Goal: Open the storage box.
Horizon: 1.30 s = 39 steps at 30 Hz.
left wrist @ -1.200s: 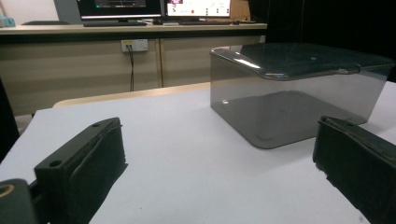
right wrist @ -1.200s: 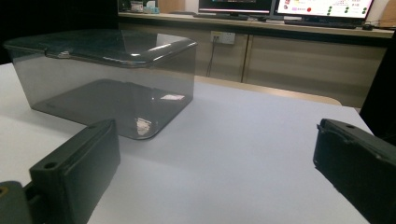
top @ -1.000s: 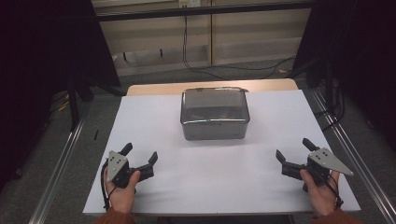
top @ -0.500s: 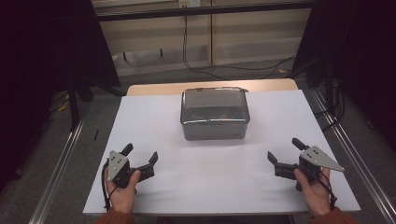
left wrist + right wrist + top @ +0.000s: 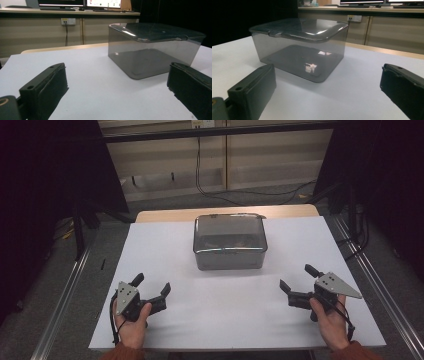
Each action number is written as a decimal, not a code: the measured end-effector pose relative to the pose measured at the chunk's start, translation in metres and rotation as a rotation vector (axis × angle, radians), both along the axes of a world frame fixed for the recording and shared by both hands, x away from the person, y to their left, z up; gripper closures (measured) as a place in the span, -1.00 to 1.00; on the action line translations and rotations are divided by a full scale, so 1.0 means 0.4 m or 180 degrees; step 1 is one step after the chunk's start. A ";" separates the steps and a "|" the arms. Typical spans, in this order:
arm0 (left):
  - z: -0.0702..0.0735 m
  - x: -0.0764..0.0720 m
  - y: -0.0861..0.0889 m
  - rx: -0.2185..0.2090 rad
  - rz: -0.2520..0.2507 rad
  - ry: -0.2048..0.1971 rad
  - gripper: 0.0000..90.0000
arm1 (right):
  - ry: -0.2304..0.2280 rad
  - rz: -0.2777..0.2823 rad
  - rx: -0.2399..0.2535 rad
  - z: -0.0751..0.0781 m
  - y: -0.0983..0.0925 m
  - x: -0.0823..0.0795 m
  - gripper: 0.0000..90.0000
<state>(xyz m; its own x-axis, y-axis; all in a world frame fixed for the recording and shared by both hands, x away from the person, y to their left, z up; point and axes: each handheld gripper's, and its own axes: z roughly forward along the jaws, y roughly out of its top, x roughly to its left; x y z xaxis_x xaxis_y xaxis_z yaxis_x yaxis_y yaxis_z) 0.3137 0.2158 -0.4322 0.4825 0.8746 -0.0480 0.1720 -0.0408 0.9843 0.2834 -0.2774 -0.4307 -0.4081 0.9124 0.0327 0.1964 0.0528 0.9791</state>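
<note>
While both jaws stand spread and empty, left gripper and right gripper flank smoky lidded box mid-table; risk: slick walls slipping under an uneven squeeze.

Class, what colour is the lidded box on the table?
Smoky translucent grey box, clearest in the right gripper view.

The box looks like smoky see-thru plastic, smooth & shiny, w/ bright light spots on its lid. The table top is white, flat & matt, like paper or painted board; its far edge looks like pale wood. Both grippers have black jaws w/ a dull, rubbery look, a bit rough at the edges. Right gripper has a grey plate on top, like matt metal; left gripper too.
</note>
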 end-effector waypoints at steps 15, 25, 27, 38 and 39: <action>-0.003 0.001 -0.011 0.0046 -0.0098 0.0013 -0.94 | 0.0001 0.0315 -0.0005 0.009 0.075 0.040 -1.00; -0.009 0.007 -0.014 0.0053 -0.0111 0.0062 -0.94 | -0.0080 0.0457 -0.0044 0.022 0.115 0.064 -1.00; -0.009 0.007 -0.013 0.0065 -0.0107 0.0061 -0.94 | -0.0048 0.0480 -0.0020 0.024 0.124 0.071 -1.00; -0.011 0.010 -0.010 0.0030 -0.0109 0.0097 -0.94 | -0.0156 0.0620 -0.0249 0.045 0.193 0.107 -1.00; -0.011 0.010 -0.010 0.0030 -0.0109 0.0097 -0.94 | -0.0156 0.0620 -0.0249 0.045 0.193 0.107 -1.00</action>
<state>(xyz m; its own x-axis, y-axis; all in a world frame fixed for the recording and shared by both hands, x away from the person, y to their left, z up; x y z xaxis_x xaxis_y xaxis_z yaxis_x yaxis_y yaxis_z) 0.3177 0.2118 -0.4364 0.5105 0.8581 -0.0550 0.2003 -0.0566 0.9781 0.3262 -0.2002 -0.4128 -0.5764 0.8150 -0.0595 0.1272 0.1614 0.9787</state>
